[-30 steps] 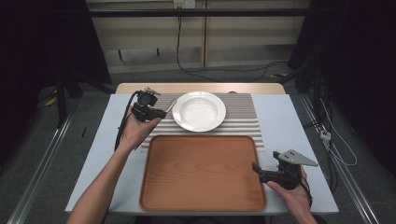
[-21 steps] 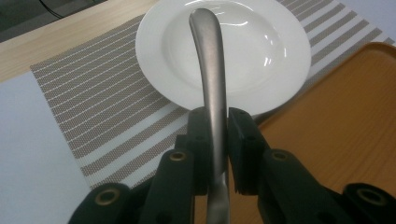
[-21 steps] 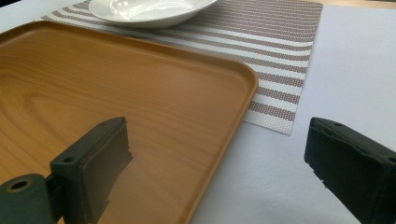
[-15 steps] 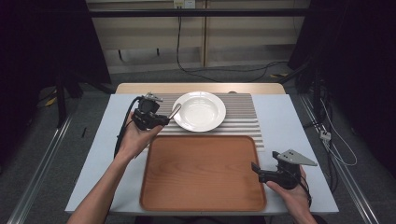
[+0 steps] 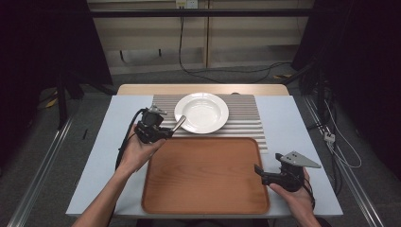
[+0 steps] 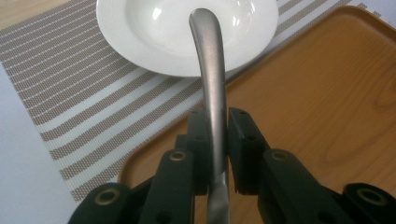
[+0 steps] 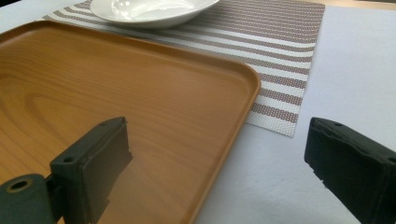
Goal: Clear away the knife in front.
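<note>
The left gripper (image 6: pixel 215 140) had its jaws clamped on a brushed metal utensil handle (image 6: pixel 211 79), dull grey, slim and gently curved, its rounded end reaching over the rim of the white plate (image 5: pixel 202 112). The plate sat on a striped placemat (image 5: pixel 246 118), just behind the wooden tray (image 5: pixel 203 175). The right gripper (image 5: pixel 259 171) hung at the tray's right edge, jaws spread wide and empty.

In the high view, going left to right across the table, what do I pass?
Left gripper shut on a metal utensil handle → white plate on the striped mat → right gripper, open, at the wooden tray's right edge.
</note>
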`<state>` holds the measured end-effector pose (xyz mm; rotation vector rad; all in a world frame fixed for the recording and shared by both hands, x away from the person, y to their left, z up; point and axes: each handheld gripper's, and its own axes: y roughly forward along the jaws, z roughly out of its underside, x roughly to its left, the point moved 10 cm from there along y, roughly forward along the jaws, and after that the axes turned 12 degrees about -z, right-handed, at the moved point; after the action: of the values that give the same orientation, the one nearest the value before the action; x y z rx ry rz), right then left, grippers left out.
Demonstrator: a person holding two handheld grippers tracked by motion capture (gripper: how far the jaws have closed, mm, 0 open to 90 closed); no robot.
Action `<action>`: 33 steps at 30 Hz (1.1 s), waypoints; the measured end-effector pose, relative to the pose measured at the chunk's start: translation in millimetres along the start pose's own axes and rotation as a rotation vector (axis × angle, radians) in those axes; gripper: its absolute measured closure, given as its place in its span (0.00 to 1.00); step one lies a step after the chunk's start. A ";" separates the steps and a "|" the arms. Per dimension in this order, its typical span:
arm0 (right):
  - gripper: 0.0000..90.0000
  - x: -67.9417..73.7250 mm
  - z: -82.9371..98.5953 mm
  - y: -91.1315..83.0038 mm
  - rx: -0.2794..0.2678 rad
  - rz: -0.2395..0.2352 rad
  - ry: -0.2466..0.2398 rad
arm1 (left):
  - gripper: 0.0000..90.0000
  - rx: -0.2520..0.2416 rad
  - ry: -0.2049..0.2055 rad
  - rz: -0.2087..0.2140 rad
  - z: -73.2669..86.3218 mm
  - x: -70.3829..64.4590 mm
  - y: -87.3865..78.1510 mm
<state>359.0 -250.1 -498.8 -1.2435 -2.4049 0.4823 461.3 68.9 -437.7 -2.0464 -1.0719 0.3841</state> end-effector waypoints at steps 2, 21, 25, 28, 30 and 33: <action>0.07 0.0 -0.1 0.2 0.000 0.000 0.000 | 0.89 0.000 0.004 0.000 2.9 -2.5 -0.8; 0.07 0.3 -0.6 0.5 -0.001 -0.001 -0.004 | 0.89 0.039 0.009 -0.013 30.7 -15.0 -2.6; 0.07 0.8 -0.9 0.6 -0.003 -0.004 -0.006 | 0.89 0.027 0.012 -0.012 36.0 -19.0 -1.3; 0.07 1.5 -1.1 0.5 -0.003 -0.007 -0.008 | 0.89 0.037 0.007 -0.013 43.2 -21.8 2.6; 0.07 1.1 -0.9 1.0 -0.001 -0.007 -0.010 | 0.89 0.046 0.010 -0.006 47.0 -23.6 4.9; 0.07 1.5 -1.3 1.5 -0.001 -0.006 -0.009 | 0.89 0.061 0.010 0.002 51.2 -25.5 8.1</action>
<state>359.9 -247.9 -498.1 -1.2363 -2.4166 0.4860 421.3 71.4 -479.4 -1.9939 -1.0397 0.4023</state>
